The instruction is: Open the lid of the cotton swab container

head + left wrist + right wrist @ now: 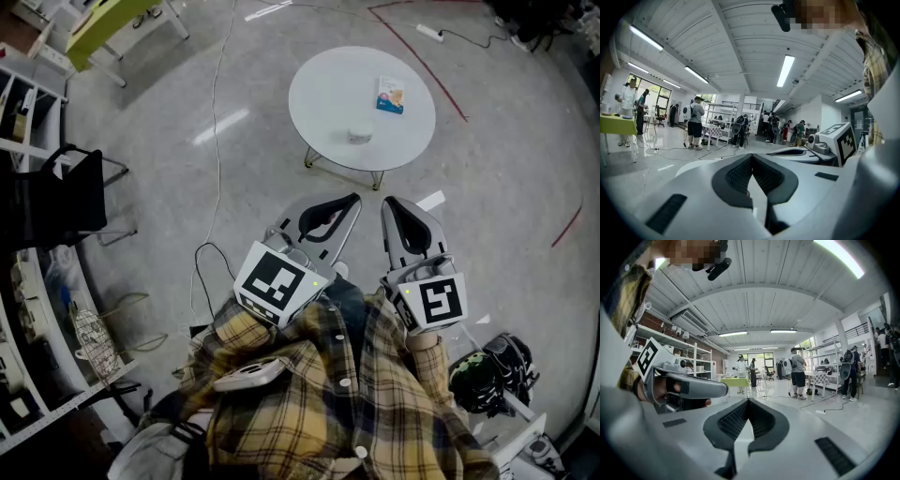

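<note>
While both claws are clenched with nothing between them, you have no hold on anything: the left gripper [351, 202] and the right gripper [393, 205] are held close in front of your plaid shirt [281, 403], side by side, tips aimed forward at the floor short of the round white table [323, 89]. The cotton swab container [360, 134], as best I can judge, is the small pale tub standing near the table's near edge, well apart from both grippers, with a small blue-and-orange box [391, 95] beyond it to the right. From here the likeliest slip is arriving with the jaws shut and nudging the tub, which looks light and sits near the rim, so it could skid or tip off. A one-sided pull on the lid with nothing steadying the base would probably lift the whole tub. Mind the white cable [221, 112] trailing across the floor to your left as you step in. The tub is too small in the head view to show a lid seam, hinge or tab, and neither gripper view lets you make it out, as both look across the room.
</note>
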The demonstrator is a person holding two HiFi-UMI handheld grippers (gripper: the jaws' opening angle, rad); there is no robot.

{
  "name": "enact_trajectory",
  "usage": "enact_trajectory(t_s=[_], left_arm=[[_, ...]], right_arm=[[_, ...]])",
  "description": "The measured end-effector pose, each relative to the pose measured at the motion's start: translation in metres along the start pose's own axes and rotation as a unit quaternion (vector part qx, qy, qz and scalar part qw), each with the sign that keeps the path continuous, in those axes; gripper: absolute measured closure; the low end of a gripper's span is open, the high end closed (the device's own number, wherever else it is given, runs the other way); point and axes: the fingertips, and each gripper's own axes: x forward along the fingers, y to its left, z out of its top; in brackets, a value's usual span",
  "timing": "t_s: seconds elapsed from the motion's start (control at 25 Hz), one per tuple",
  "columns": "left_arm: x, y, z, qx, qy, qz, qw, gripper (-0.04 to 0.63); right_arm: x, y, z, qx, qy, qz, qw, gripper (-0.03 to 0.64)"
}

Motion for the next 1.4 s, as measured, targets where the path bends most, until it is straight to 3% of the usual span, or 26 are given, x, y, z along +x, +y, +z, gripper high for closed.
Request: enact_trajectory(t_s=[0.52, 0.88, 1.08, 1.4], left_arm=[[-0.003, -0.007, -0.008, -0.003, -0.005, 0.054, 0.9985, 0.575], [0.012, 0.01, 0.0, -0.007, -0.013, 0.05, 0.9986, 0.575], [0.045, 0.043, 0.006, -0.004, -0.017, 0.029, 0.9994, 0.575], [0.106, 0.138, 0.027, 0.003, 0.002, -0.003, 1.0, 0.575]], right_arm=[[-0.03, -0.016, -0.007, 0.033, -0.026, 0.023, 0.999, 0.601], [-0.012, -0.031, -0.005, 0.034, -0.024, 0.023, 0.999, 0.6], [0.025, -0.055, -0.003, 0.034, -0.02, 0.01, 0.999, 0.6], [0.125, -0.101, 0.007, 0.065, -0.007, -0.018, 0.998, 0.601]])
